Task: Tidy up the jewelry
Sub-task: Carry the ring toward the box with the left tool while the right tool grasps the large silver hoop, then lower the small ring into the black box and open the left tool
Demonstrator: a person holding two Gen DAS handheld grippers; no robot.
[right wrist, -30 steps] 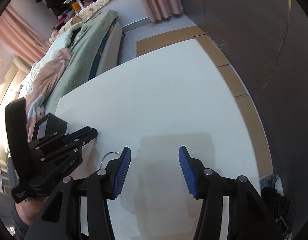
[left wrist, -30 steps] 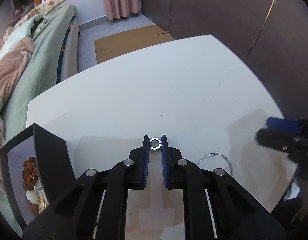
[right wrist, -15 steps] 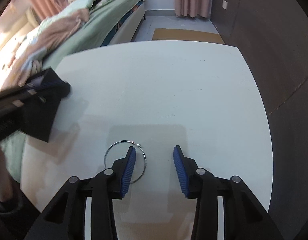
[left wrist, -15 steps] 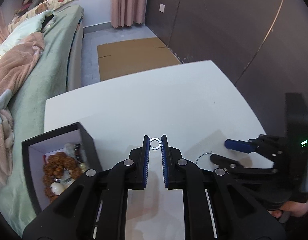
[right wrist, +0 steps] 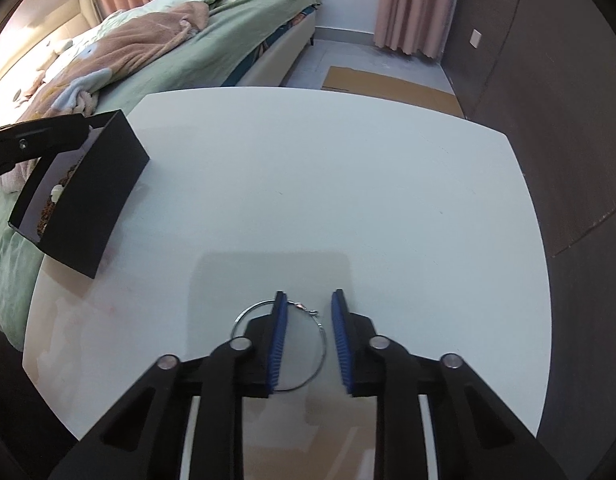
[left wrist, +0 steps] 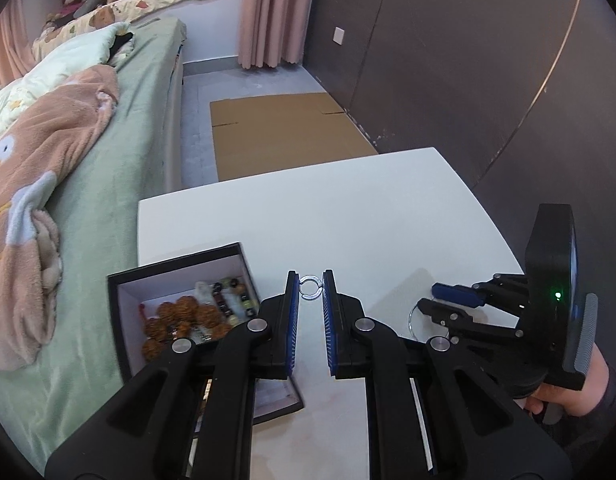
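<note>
My left gripper (left wrist: 310, 292) pinches the small ring (left wrist: 310, 287) at its tips, w/ the black box (left wrist: 180, 276) just left: carry it over the rim, then let go. My right gripper (right wrist: 308, 312), spread, straddles the wire hoop (right wrist: 320, 328) on the table (right wrist: 348, 180); close slow, it's thin

White table (right wrist: 348, 184), rounded corners. Sitting on it: open black box (right wrist: 96, 208) of beaded jewelry near the left edge, plus a thin wire hoop (right wrist: 320, 334) lying flat toward the near edge.
</note>
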